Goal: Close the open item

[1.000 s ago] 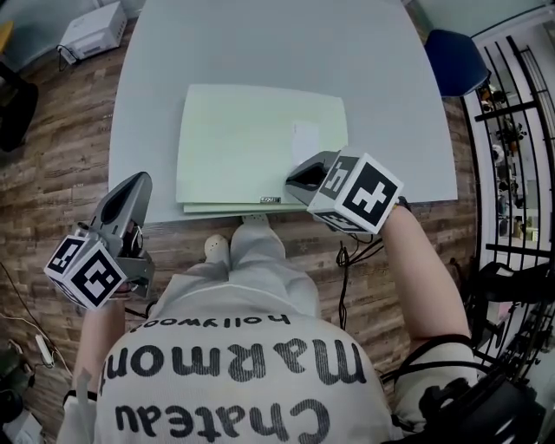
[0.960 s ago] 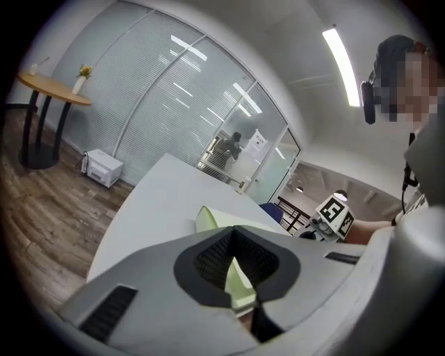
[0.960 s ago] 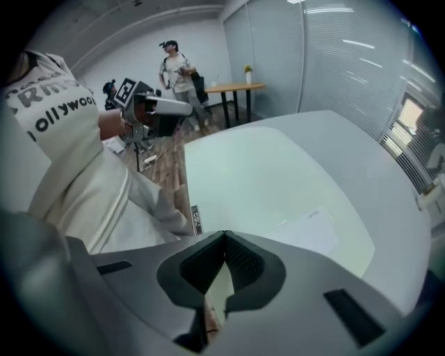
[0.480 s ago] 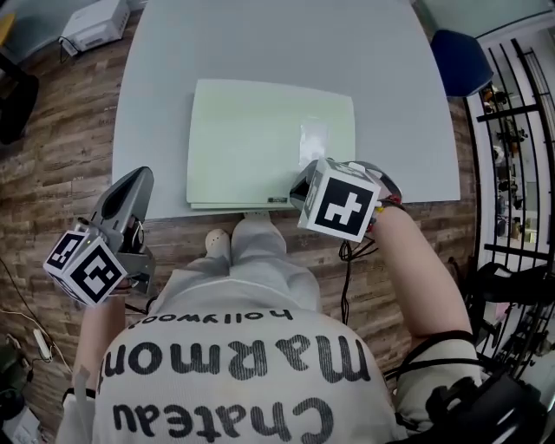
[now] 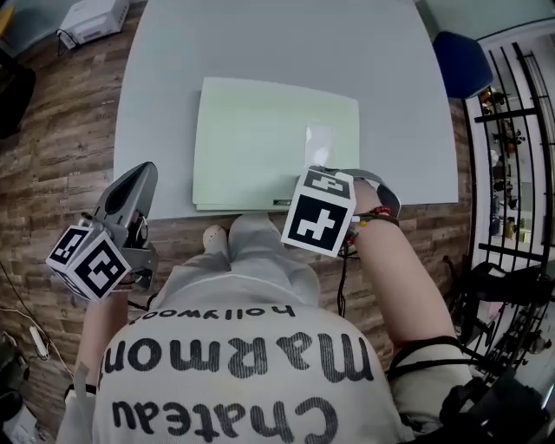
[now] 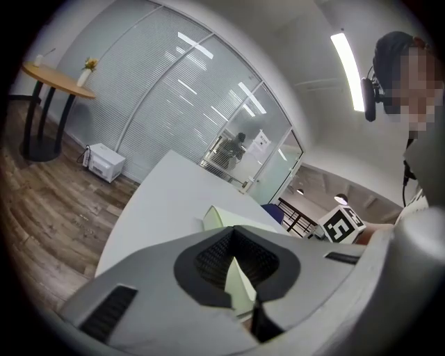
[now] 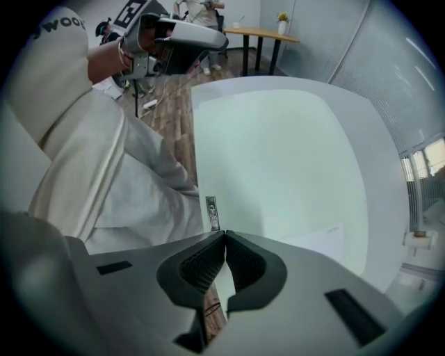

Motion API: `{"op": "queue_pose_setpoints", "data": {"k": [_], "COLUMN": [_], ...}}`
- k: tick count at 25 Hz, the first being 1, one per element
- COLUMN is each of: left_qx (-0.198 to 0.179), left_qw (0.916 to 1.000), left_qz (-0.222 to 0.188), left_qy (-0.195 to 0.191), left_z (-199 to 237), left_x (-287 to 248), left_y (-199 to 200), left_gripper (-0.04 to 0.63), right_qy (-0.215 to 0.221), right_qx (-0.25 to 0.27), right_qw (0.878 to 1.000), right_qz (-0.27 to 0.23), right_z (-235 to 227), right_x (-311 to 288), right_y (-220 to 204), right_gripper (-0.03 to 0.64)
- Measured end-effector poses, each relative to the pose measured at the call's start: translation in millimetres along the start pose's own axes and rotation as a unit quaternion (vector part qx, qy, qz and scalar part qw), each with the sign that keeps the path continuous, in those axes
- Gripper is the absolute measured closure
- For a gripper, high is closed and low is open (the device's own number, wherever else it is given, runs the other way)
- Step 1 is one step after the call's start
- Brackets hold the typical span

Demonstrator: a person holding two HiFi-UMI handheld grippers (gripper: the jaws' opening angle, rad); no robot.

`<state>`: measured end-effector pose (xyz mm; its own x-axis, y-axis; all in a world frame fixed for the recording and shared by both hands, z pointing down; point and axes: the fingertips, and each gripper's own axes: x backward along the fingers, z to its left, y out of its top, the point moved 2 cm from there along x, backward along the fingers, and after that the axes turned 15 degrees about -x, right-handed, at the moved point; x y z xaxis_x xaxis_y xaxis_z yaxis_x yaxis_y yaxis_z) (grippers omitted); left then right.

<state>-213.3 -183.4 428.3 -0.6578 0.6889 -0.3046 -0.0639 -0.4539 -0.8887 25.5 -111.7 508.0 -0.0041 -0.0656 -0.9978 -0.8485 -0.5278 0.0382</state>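
A pale green folder (image 5: 277,143) lies flat and closed on the grey table (image 5: 156,95), its front edge at the table's near edge. Its spine label (image 7: 212,212) shows in the right gripper view, beside the broad green cover (image 7: 278,153). My right gripper (image 7: 225,233) is shut and holds nothing; it hovers at the folder's front right corner, and its marker cube (image 5: 318,211) covers its jaws in the head view. My left gripper (image 5: 141,173) is shut and empty, held off the table's front left corner over the floor. A corner of the folder (image 6: 222,217) shows past the left gripper (image 6: 233,229).
The person's legs and white shirt fill the space under the table's near edge. A blue chair (image 5: 460,61) and a black rack (image 5: 512,173) stand to the right, a white device (image 5: 94,17) lies on the wooden floor at far left. A round wooden table (image 6: 59,73) stands farther off.
My right gripper has drawn back from the folder's front right corner toward the person and turned, so its cube now faces up. The left gripper has barely moved.
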Motion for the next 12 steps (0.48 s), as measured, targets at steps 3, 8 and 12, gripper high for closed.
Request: {"op": "queue_pose_setpoints", "data": {"k": [3,8,12], "left_qx": [-0.005,-0.019,-0.021], "left_qw": [1.0000,0.9997,0.9995], "left_qz": [0.002,0.004,0.002], "left_qy": [-0.002,-0.016,-0.025], "left_z": [8,6,2], "left_x": [-5,-15,-18], "left_y": [0,0,3], "left_gripper": [0.588,0.588,0.588], "right_qy": [-0.016,-0.029,-0.015], "right_qx": [0.024,0.033,0.021], "right_qw": [0.999,0.997,0.997], "right_qz": [0.046,0.067,0.071], "right_z": [0,-2,-1], "right_x": [-5,-12,-13], "right_y": [10,16,16], "right_gripper": [0.615,0.615,0.615]}}
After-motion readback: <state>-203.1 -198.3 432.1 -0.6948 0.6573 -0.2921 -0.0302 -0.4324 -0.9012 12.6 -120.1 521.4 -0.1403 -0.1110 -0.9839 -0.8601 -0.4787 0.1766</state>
